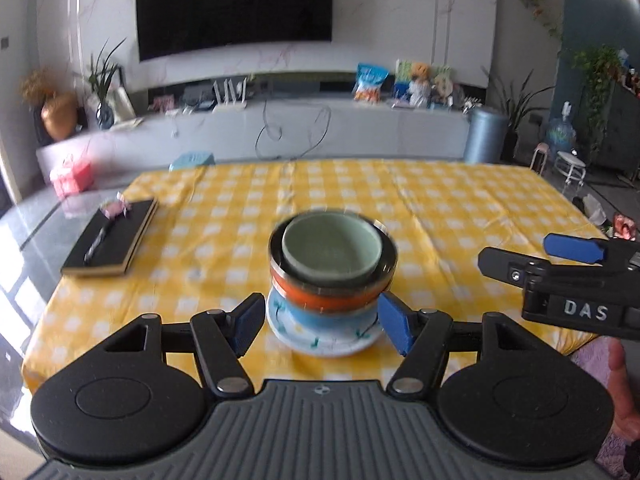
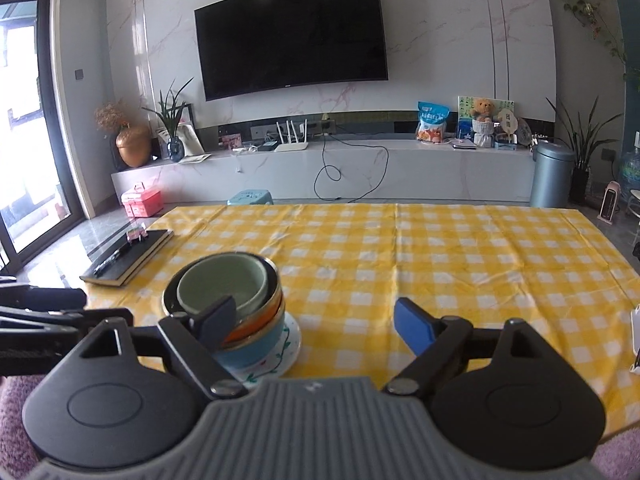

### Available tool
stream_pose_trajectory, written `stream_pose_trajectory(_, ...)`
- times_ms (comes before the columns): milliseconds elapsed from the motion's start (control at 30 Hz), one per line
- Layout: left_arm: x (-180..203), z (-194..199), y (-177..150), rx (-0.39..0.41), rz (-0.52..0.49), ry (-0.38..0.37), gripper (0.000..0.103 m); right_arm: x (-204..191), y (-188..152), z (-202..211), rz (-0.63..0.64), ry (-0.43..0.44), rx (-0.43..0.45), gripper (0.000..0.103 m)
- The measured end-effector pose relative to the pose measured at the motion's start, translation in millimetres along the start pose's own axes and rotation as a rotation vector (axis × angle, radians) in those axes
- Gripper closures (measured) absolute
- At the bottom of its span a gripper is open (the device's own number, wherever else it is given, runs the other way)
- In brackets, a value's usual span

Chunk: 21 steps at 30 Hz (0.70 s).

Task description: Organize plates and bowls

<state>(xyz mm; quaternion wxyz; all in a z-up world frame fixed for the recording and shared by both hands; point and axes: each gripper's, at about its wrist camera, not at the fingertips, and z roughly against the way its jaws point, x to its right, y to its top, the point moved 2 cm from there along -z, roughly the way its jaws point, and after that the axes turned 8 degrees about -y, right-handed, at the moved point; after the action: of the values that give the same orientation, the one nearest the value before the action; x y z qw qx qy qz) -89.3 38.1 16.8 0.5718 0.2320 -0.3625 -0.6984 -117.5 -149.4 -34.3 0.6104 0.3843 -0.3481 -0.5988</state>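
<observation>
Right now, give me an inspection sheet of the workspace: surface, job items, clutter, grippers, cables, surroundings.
Surface: yellow-and-white checked tablecloth over the table, creased.
Job's things: one stack on a white painted plate: blue bowl, orange bowl, steel bowl, pale green bowl on top.
Clutter: black notebook with pen and a small pink item, at the table's left edge.
Grippers: left gripper open, fingers either side of the stack; right gripper open, nothing between its fingers.
Cables: black cable hanging down the TV bench.
Surroundings: wall TV, plants, grey bin.

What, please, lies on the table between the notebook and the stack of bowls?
Nothing: only bare yellow checked cloth separates the notebook from the stack of bowls, seen in both wrist views.
</observation>
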Motion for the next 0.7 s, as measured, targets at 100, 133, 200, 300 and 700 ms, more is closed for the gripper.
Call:
stream_pose_trajectory(100,-5.2,-9.6,-13.9,-0.042,0.046,0.006,0.027,-9.1,-11.5,-1.2,0.028,-0.012,-0.023,0.018)
stream_pose_trajectory(133,-9.1,-11.7,-20.9,-0.062,0.070,0.006,0.027,-10.7,-15.4,-2.5,0.029,-0.009,-0.033,0.017)
stream_pose_trajectory(200,-12.3,-16.8,-29.0,-0.086,0.092,0.016,0.027,-12.6,-21.9,-7.5,0.035,-0.014,-0.054,0.016)
stream_pose_trajectory(300,-14.6,-26.6,-35.8,-0.131,0.090,0.039,0.027,-15.8,-29.3,-17.4,0.068,-0.037,-0.076,0.015)
stream_pose_trajectory(700,-18.3,-55.9,-50.0,-0.218,0.125,0.046,0.027,-13.8,-55.7,-58.3,0.073,-0.051,-0.240,0.015)
